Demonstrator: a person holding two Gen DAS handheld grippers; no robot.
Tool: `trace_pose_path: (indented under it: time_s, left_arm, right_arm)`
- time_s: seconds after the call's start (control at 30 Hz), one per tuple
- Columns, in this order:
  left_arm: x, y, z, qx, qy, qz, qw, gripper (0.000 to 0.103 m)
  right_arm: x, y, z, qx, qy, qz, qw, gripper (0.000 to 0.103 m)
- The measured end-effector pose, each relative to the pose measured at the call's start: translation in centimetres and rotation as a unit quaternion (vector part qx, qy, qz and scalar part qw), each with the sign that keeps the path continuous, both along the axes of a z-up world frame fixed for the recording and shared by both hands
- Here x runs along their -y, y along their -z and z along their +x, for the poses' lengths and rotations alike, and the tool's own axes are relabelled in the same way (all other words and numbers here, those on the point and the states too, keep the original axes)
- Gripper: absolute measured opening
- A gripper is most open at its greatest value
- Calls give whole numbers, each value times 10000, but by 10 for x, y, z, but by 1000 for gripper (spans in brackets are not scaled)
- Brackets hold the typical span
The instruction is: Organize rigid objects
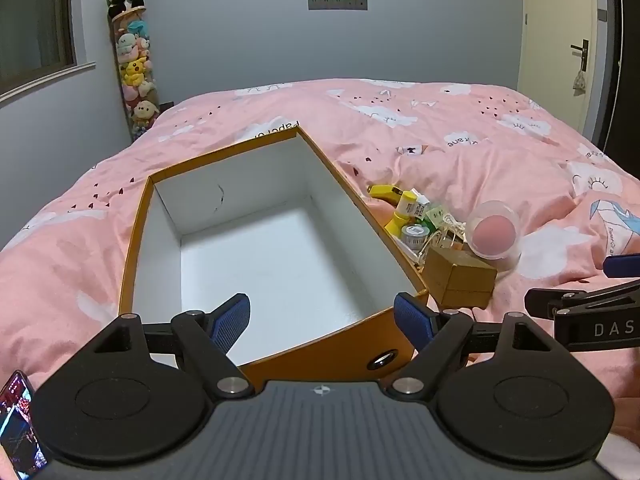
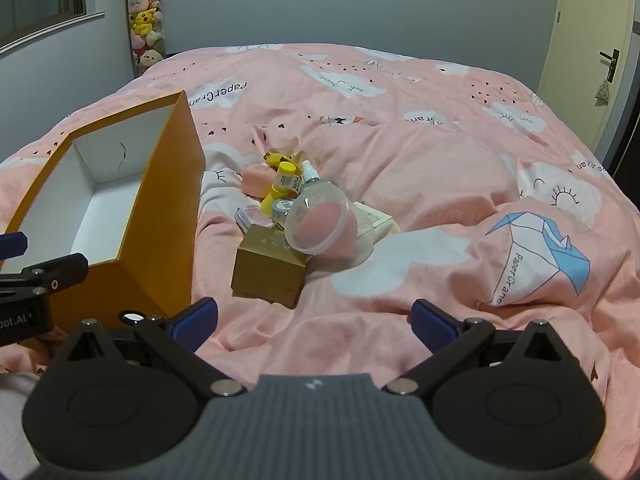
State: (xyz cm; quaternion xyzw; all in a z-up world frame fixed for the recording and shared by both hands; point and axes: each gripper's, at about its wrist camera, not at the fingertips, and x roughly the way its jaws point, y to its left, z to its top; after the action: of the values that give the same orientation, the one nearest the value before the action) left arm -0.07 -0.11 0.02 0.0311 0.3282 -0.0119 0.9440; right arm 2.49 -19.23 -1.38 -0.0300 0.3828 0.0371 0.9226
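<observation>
Your left gripper is spread wide and holds nothing; its blue pads hang over the near end of the box, one above the white floor inside, the other right at the near right corner of the orange wall. Whether that pad touches the wall, you cannot tell from here. The box sits on the left side of the bed, open at the top, with nothing showing on its white floor.

Just beside the box's right wall, toward the middle of the bed, lies the pile. Nearest you is a small brown carton, apart from the box. A clear dome with a pink sponge inside leans against the carton's far right corner. Behind them crowd a yellow-capped tube, a small spray bottle, a pink case, a small tin and a flat paper packet, touching or overlapping one another.

Your right gripper is also fully spread and empty, poised above bare bedding near the bed's near edge, its pads short of the carton and touching nothing.
</observation>
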Motion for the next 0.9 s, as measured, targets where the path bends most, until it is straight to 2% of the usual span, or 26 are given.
trace_pose_path:
  time_s: [0.9]
  left_arm:
    - [0, 4, 0, -47, -11, -2, 10000, 96]
  right_arm:
    - [1, 3, 1, -78, 3, 55, 10000, 101]
